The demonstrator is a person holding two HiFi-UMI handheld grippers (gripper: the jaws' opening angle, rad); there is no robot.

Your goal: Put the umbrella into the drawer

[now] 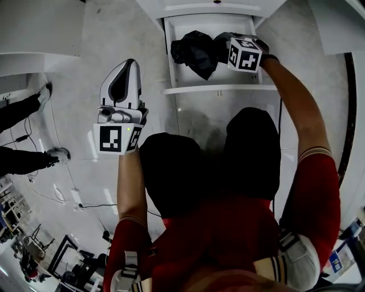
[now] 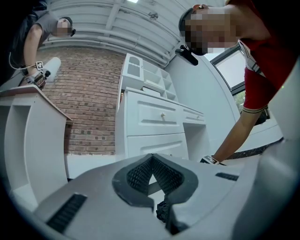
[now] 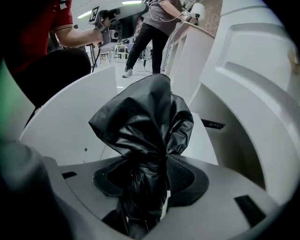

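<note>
While your right tool [image 1: 223, 47] grips the black folded umbrella [image 3: 143, 126] round its narrow part, the bunched fabric sticks out ahead of the jaws, over the inside of the open white drawer [image 1: 212, 89] that lies just beyond the tool's tip. Your left tool [image 2: 151, 161] is clenched on nothing, its pads meeting at the tips. It is off to the left of the drawer, well apart from the umbrella, and faces a white cabinet [image 2: 154, 117] and a brick wall [image 2: 89, 98].

Bright, even light comes from long white ceiling strip lamps [image 3: 84, 14]. A soft shadow pools on the pale glossy floor [image 1: 197, 122]. The edges bow and the corners darken.
</note>
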